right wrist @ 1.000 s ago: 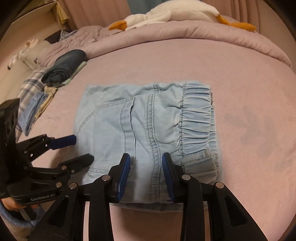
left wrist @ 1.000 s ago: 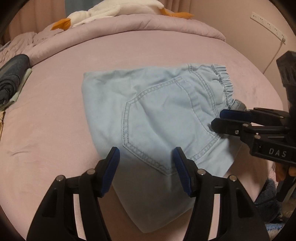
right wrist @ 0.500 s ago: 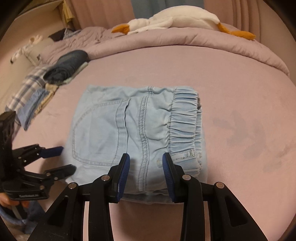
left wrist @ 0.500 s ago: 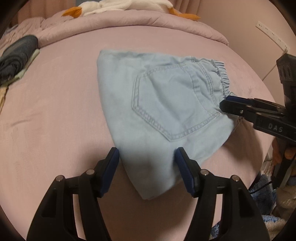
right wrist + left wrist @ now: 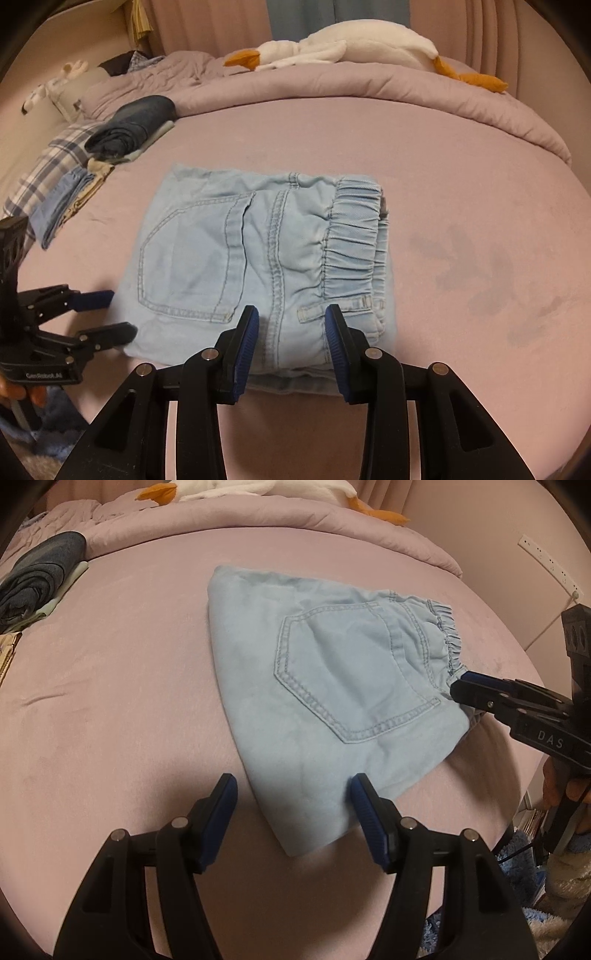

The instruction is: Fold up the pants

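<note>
Folded light-blue pants point(image 5: 258, 266) lie flat mid-frame on the pink bed point(image 5: 461, 184), left gripper point(image 5: 291, 794) wide open holding nothing at their lower corner, right gripper point(image 5: 291, 325) parted, empty, over the waistband-side near edge.

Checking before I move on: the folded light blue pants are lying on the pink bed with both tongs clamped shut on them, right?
Not quite. The folded light blue pants do lie on the pink bed, but the right wrist view shows both tongs, left and right, open.
</note>
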`<state>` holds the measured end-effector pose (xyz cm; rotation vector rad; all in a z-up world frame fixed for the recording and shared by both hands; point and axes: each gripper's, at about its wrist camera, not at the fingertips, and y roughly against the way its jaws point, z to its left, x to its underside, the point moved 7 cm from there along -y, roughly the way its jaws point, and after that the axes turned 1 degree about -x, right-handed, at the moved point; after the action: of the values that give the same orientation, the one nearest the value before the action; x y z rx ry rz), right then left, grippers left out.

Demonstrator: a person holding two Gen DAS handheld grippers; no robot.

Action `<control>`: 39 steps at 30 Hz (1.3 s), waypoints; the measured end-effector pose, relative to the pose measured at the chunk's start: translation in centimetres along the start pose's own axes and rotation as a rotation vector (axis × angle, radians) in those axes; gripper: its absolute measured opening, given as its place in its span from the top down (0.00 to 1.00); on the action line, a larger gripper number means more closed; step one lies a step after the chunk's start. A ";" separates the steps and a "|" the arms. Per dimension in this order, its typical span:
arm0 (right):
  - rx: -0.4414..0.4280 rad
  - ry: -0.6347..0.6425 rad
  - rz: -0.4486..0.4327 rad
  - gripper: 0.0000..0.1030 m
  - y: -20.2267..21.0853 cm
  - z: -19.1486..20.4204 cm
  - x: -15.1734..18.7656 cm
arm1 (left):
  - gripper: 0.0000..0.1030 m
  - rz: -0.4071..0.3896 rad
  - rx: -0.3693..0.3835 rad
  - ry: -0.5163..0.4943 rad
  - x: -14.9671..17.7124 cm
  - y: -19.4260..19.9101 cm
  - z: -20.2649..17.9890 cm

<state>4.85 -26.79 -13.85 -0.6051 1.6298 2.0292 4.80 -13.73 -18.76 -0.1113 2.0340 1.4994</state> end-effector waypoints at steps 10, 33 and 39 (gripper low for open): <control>-0.059 -0.177 -0.047 0.44 1.8 -3.2 -1.0 | 0.35 -0.013 0.017 0.083 0.0 1.3 2.0; -0.388 -0.508 0.133 0.21 -2.5 -4.9 0.3 | 0.20 -0.001 0.301 0.316 -3.7 -0.2 3.4; -0.427 -0.515 0.138 0.21 -3.5 -4.6 -0.7 | 0.20 0.010 0.343 0.291 -4.8 -1.3 2.1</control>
<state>7.69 -30.75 -17.06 -0.0801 0.9702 2.3988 10.08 -13.66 -17.75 -0.1892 2.4969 1.1706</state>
